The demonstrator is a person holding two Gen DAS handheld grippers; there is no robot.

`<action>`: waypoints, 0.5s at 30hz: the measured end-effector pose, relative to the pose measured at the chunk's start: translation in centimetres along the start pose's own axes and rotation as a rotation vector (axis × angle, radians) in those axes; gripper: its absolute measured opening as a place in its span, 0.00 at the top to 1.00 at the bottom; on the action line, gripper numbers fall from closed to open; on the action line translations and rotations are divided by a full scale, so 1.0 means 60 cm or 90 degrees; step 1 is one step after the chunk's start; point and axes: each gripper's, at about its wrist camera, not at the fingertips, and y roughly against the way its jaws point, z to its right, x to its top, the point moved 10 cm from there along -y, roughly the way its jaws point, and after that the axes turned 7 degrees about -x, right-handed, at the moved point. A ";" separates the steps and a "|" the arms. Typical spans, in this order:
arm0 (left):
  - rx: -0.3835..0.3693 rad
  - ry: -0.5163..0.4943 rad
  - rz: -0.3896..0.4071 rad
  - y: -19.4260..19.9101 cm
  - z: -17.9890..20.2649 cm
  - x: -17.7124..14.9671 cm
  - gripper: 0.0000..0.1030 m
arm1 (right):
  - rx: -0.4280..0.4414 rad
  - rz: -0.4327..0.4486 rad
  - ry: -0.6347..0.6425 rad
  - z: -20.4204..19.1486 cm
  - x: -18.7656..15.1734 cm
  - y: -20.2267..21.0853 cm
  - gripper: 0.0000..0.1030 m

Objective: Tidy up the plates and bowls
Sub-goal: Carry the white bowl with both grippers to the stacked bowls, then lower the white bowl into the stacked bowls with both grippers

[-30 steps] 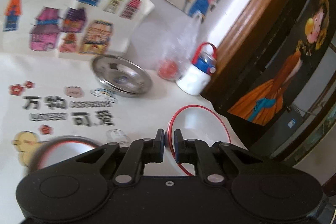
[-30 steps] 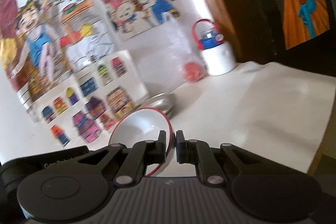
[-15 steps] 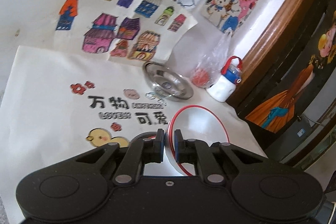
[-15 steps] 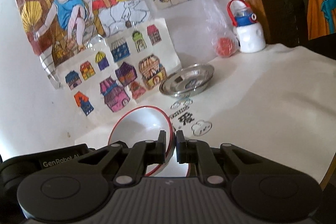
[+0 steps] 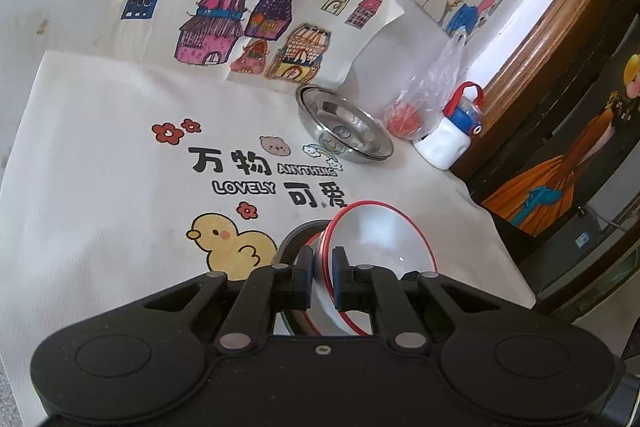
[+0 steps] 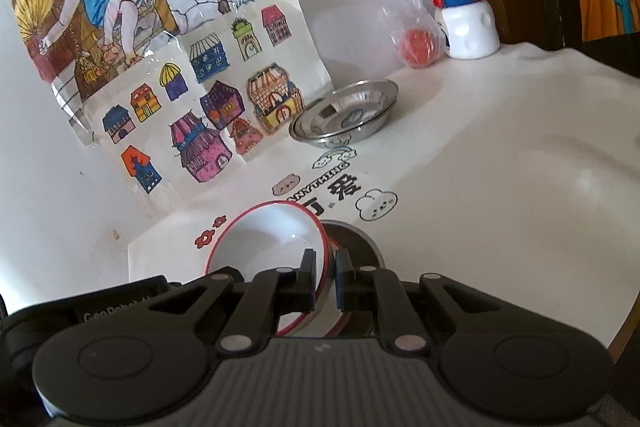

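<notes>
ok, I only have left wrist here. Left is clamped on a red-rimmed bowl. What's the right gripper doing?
Observer: The right gripper is shut on the rim of a red-rimmed white bowl, which is tilted with its opening facing the wall.
Operator: Anything near that bowl?
Observer: A dark grey round thing sits just behind its rim, on the cloth. I can't tell what it is.
Operator: Any landmark past that?
Observer: A white cloud print on the cloth, just beyond the round thing.
</notes>
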 end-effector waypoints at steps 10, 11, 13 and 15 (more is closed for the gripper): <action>0.013 -0.007 -0.012 -0.009 -0.007 0.003 0.91 | 0.007 -0.022 -0.015 0.005 -0.008 -0.011 0.89; 0.014 -0.012 -0.016 -0.011 -0.007 0.003 0.91 | 0.009 -0.024 -0.016 0.006 -0.008 -0.010 0.89; 0.018 -0.018 -0.019 -0.013 -0.006 0.003 0.91 | 0.009 -0.027 -0.016 0.006 -0.008 -0.009 0.89; 0.020 -0.021 -0.026 -0.016 -0.005 0.004 0.91 | 0.009 -0.029 -0.016 0.006 -0.008 -0.008 0.87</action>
